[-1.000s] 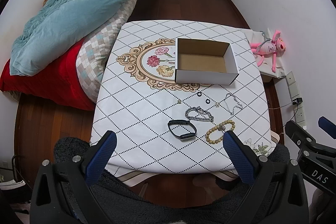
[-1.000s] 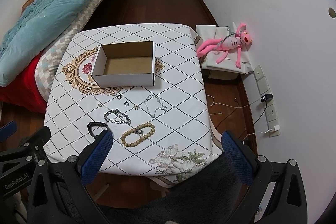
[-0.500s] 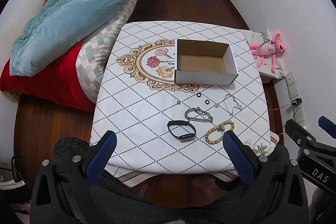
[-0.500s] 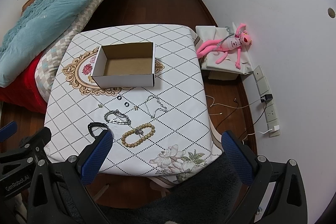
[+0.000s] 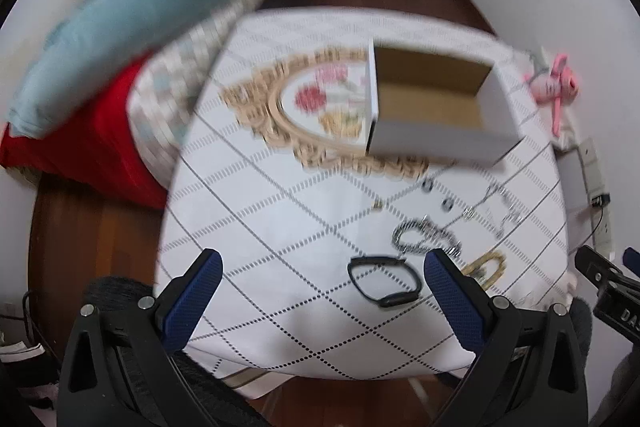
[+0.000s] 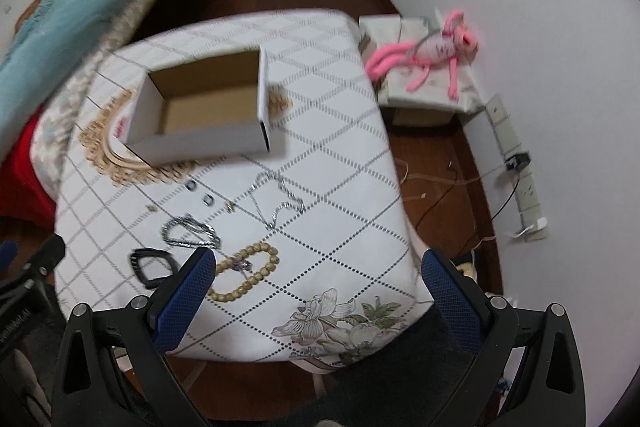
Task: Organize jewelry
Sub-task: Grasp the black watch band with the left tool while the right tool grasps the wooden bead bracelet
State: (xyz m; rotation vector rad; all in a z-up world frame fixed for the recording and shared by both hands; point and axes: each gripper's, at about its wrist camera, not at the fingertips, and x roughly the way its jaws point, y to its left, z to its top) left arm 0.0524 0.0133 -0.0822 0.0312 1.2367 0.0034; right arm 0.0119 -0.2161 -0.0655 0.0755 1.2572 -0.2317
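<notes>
We read two partial markings only. In the left wrist view, white letters "DAS" stand on the black plastic body of the right gripper (image 5: 614, 301), cut off at the frame's right edge. In the right wrist view, white lettering ending in "AI" stands on the black plastic body of the left gripper (image 6: 24, 301); its earlier letters are too blurred to read.

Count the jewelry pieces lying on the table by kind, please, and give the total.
Bracelets and bands: 3 (black band, silver chain bracelet, wooden bead bracelet)
Necklaces: 1 (thin silver necklace)
Dark rings: 2 ()
Tiny pieces, kind unclear: 2 ()
Total: 8
</notes>
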